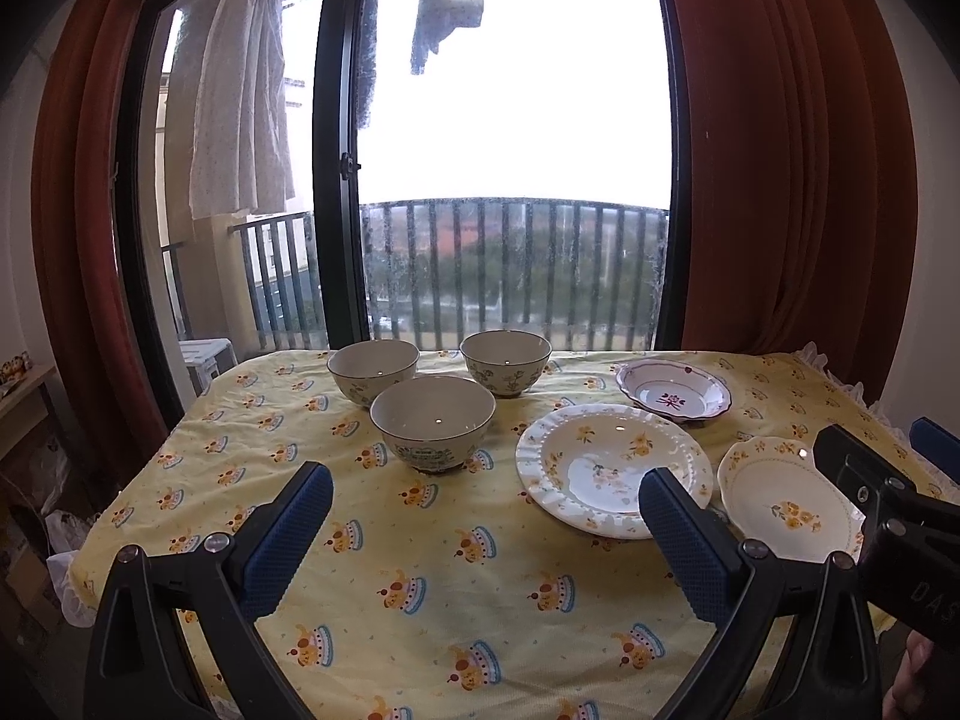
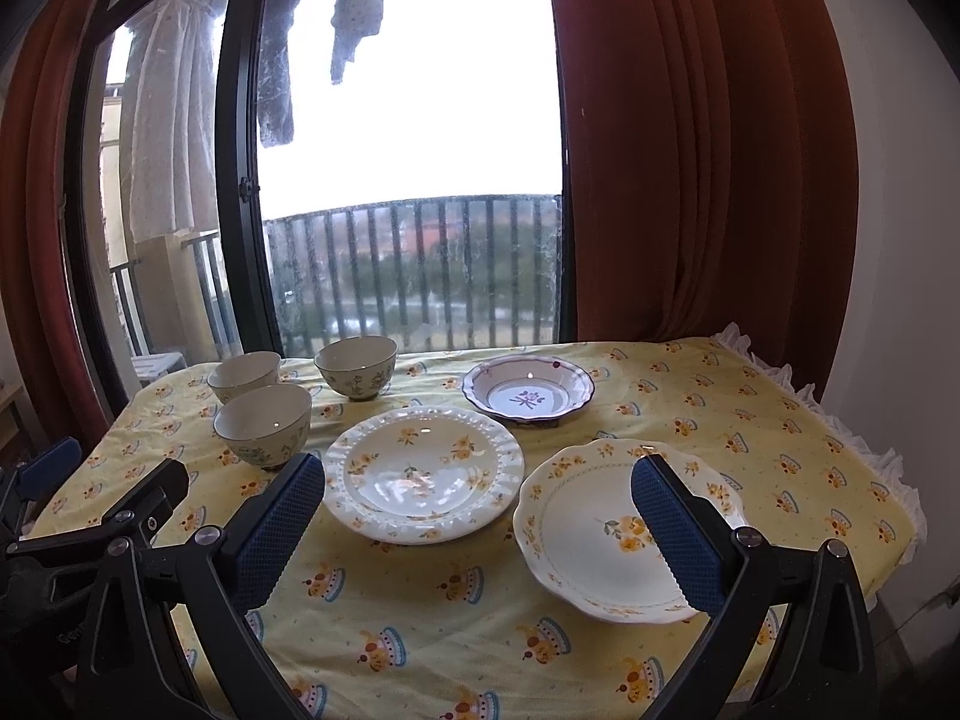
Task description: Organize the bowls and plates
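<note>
So far nothing is stacked: you hold both tools above the near edge of the table point(image 2: 780, 396), each with its jaws spread wide and nothing between them. Ahead of your left gripper point(image 1: 486, 516) sits the nearest bowl point(image 1: 433, 420), with two more bowls point(image 1: 373, 369) point(image 1: 506, 360) just beyond it, all three close together but apart. Your right gripper point(image 2: 477, 507) looks straight over the plates: the flowered plate point(image 2: 606, 528) lies just under its right finger, the ribbed plate point(image 2: 423, 471) sits ahead toward its left finger, and the purple-rimmed dish point(image 2: 528, 387) rests farther off. This looks like the very start, choosing a first piece. For the next move, you would probably bring the right tool down to the flowered plate's near rim, pinch it and carry it onto the ribbed plate; come in low, since the rim sits nearly flat on the cloth point(image 1: 420, 570).
</note>
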### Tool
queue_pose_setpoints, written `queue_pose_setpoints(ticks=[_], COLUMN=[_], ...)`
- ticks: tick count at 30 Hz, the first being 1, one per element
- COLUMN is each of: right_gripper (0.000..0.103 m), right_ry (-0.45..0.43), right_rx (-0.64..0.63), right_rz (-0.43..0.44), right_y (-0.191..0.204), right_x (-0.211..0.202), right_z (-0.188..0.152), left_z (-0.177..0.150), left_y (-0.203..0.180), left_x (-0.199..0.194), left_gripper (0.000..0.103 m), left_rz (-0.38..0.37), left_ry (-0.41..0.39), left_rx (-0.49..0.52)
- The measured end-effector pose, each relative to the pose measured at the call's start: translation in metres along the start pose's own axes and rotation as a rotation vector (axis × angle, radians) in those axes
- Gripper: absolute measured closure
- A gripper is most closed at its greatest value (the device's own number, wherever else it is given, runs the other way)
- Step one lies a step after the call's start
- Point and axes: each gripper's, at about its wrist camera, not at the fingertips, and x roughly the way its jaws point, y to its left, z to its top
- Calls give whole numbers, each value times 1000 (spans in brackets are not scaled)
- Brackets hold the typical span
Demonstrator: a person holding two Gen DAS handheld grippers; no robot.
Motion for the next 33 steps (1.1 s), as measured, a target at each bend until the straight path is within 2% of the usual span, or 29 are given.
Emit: queue_pose_setpoints(ticks=[33], right_gripper=[0], right_ry=[3], right_rx=[0], right_rz=[-4], right_y=[-4], right_x=[-5], right_z=[-1], left_z=[-3], left_y=[-3], left_x=[-7], left_gripper=[0], left_rz=[2], left_ry=[-5], left_rx=[20])
